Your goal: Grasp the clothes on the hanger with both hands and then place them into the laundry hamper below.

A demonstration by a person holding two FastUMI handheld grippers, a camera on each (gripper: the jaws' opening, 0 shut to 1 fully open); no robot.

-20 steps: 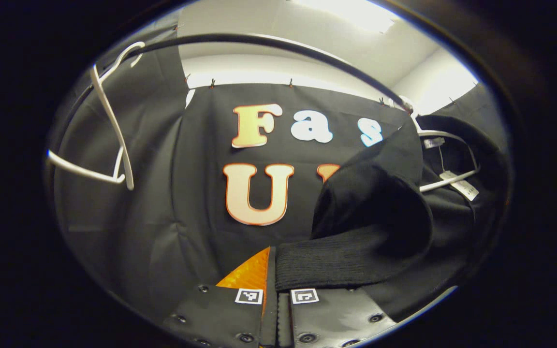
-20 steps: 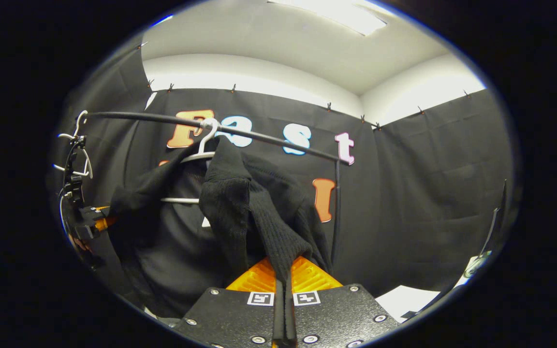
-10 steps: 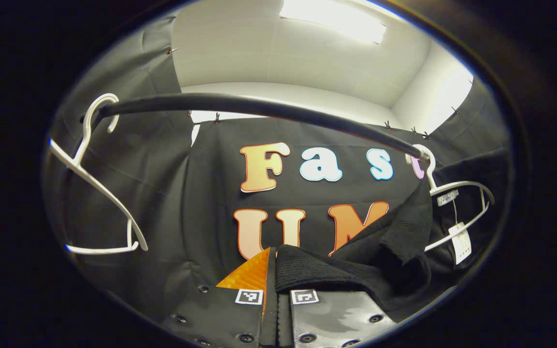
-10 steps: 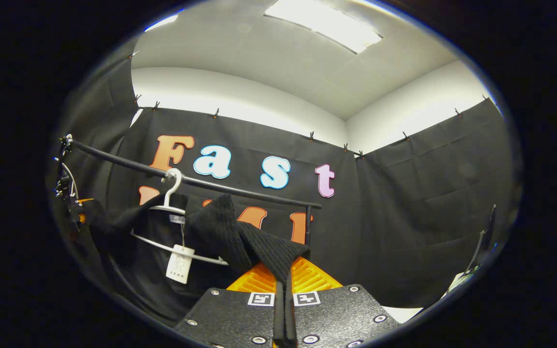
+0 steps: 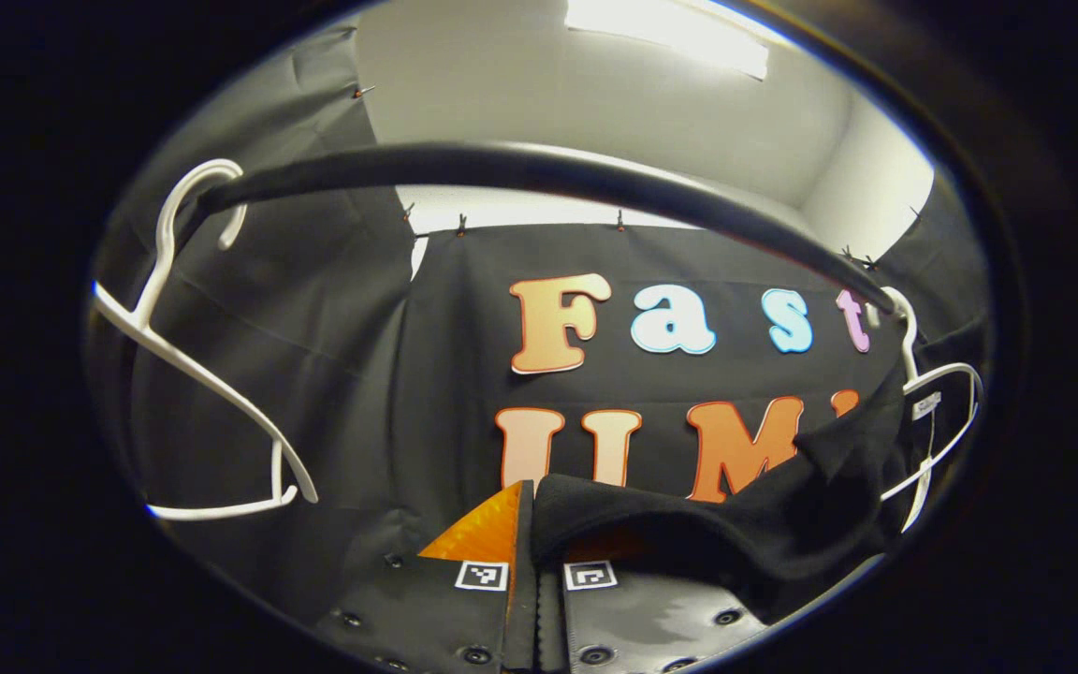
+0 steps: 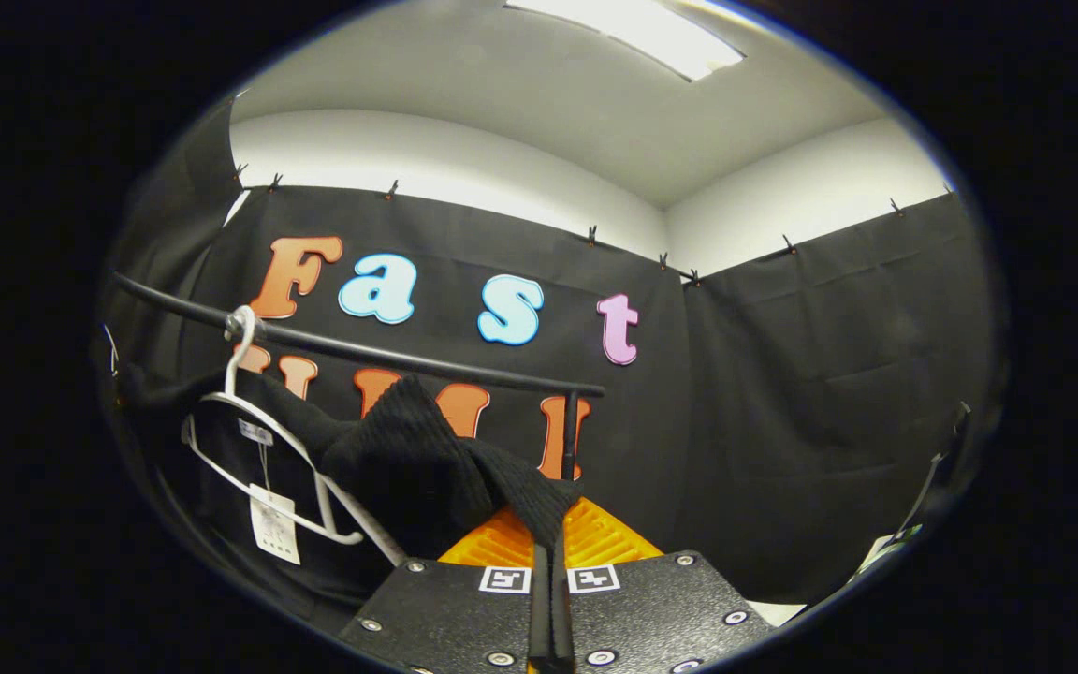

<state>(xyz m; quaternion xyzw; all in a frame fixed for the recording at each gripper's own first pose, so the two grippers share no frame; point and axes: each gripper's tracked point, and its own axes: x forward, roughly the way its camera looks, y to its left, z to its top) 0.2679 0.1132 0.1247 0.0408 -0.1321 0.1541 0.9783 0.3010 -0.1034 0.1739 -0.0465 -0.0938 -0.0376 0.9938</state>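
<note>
Black knit garment (image 6: 408, 463), soft and limp, likely light and prone to sagging or snagging on the white hanger (image 6: 263, 449) under the rail (image 6: 361, 351); best taken by the thick ribbed edges, one on each side. Stretched now between both grippers, half off the hanger, paper tag (image 6: 274, 524) dangling at left. Left gripper (image 5: 536, 571) tilted upward beneath the rail (image 5: 539, 173), jaws together on a fold of the knit (image 5: 689, 524). Right gripper (image 6: 549, 580) also angled up, jaws clamped on a ribbed band. Spare empty hanger (image 5: 211, 374) hanging far left. Hamper somewhere below, presumably.
</note>
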